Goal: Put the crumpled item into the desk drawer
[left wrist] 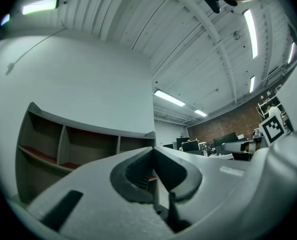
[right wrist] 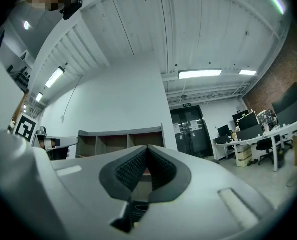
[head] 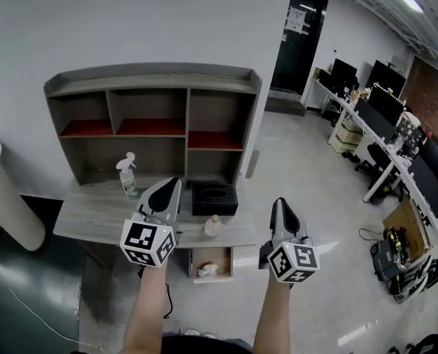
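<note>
In the head view a drawer (head: 192, 262) stands pulled out under the front edge of the grey wooden desk (head: 94, 216). A pale crumpled item (head: 207, 270) lies inside it. Both grippers are held up in the air in front of the desk, pointing at the shelf unit. My left gripper (head: 171, 184) (left wrist: 152, 151) is shut with nothing between its jaws. To the right of the drawer, my right gripper (head: 279, 203) (right wrist: 147, 149) is also shut and empty. Neither touches the desk or the drawer.
A shelf hutch (head: 151, 87) stands on the desk's back. On the desk are a spray bottle (head: 128, 175), a black tissue box (head: 214, 198) and a small pale bottle (head: 214, 227). A white rounded thing (head: 5, 198) stands left; office desks with monitors (head: 381, 116) and floor clutter (head: 403, 253) right.
</note>
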Demonstrator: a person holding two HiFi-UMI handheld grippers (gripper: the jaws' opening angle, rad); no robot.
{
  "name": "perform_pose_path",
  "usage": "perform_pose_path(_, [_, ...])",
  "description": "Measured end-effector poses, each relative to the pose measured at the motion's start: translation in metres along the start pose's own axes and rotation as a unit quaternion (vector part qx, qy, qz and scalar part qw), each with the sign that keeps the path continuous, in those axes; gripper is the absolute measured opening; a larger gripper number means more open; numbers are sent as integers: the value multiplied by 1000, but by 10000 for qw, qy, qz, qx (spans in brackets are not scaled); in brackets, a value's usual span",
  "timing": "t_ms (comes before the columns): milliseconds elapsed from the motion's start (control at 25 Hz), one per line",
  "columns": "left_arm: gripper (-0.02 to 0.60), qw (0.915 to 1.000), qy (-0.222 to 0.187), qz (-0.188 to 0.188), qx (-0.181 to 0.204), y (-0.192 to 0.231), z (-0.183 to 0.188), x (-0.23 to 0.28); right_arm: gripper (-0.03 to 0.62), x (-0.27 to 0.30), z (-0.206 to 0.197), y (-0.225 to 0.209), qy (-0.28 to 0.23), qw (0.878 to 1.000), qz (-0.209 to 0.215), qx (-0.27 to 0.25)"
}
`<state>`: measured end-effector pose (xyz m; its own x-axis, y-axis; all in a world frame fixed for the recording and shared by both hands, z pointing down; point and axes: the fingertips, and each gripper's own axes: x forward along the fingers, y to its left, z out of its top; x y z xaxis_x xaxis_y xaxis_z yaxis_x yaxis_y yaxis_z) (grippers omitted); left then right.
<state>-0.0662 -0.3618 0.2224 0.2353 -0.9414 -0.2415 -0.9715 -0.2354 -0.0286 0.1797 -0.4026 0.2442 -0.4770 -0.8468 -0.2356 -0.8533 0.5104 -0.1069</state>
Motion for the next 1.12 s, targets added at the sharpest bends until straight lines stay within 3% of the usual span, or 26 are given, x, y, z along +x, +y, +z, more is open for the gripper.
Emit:
perform_pose_path(240, [2,9997,189,-45,-119,3,-20,-1,10,-3,-12,-2,190,9997,-117,-85])
perform_pose_path(1120, [2,9993,328,-36,-196,0,-26,-12,11,-9,-10,7,230,9997,14,-83])
